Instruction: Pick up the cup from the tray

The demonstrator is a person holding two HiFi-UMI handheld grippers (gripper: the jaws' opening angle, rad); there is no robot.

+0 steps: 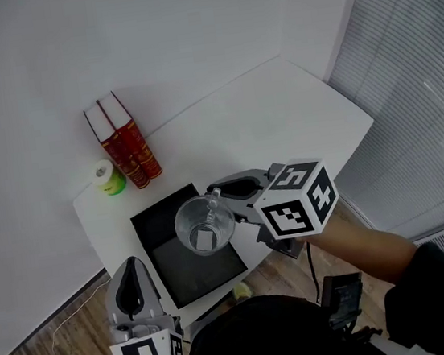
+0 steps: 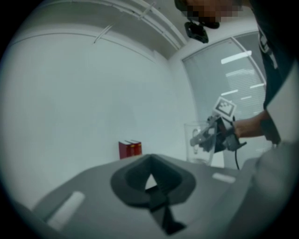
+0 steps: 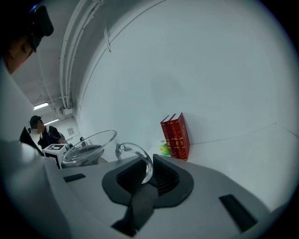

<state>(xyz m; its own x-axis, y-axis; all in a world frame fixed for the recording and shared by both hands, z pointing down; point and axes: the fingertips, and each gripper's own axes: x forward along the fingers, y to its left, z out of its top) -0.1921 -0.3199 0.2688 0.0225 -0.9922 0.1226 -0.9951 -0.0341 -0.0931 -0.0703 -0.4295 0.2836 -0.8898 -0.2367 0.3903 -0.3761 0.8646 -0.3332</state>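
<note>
Gripped the cup (image 1: pixel 205 225) by its handle (image 3: pixel 142 158) in the right gripper (image 3: pixel 148 172), upright and clear above the tray (image 1: pixel 156 222), bowl left of the jaws. Found the left gripper (image 1: pixel 129 268) closed on nothing, low off the tray's near-left corner, well apart from the cup.

A white bench (image 1: pixel 279 116) stands in a corner, with slatted blinds (image 1: pixel 412 82) to its right. Near the bench's front edge lies a black tray (image 1: pixel 157 226). The right gripper (image 1: pixel 216 196) reaches in from the right, its marker cube (image 1: pixel 296 199) facing up, and its fingers (image 1: pixel 240 188) pinch the handle side of a clear glass cup (image 1: pixel 205 225), which shows over the tray's right half. Behind the tray two red books (image 1: pixel 124 141) stand upright side by side, with a green-and-white roll (image 1: pixel 108 178) just beside them. The left gripper (image 1: pixel 131 270) hangs off the bench's front left corner over a wooden floor (image 1: pixel 58 348) with cables, fingers together and holding nothing.
</note>
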